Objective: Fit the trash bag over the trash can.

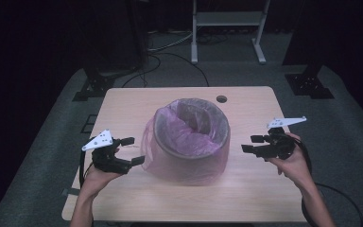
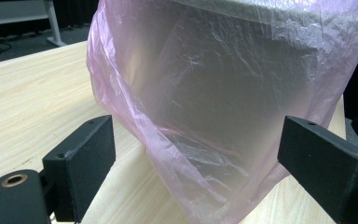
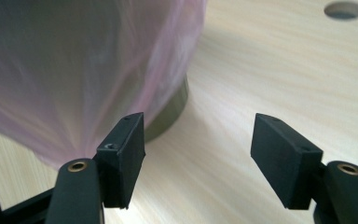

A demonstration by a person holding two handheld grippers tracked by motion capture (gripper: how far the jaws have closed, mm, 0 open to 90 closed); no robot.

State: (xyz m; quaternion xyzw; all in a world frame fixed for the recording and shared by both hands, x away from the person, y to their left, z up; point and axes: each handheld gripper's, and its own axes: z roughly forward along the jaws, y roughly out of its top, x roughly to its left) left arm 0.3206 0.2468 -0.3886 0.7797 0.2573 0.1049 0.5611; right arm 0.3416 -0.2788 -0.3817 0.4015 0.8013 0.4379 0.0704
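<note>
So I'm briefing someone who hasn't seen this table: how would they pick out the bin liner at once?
Start at the light wooden table; at its middle stands a round grey bin. The pink plastic bag lines the bin, folds over its rim and hangs loose down the outside. It is the only translucent, crinkled thing there, lying between the left tool and the right tool.

Round bin (image 1: 170, 142) upright mid-surface (image 1: 123, 109), lined with thin translucent pink bag (image 1: 189, 130); bag folded over rim, draped loose down outer wall, wrinkled, reaching surface.

bag (image 1: 168, 156) draped over bin (image 1: 191, 137), centred on table (image 1: 123, 104)
</note>
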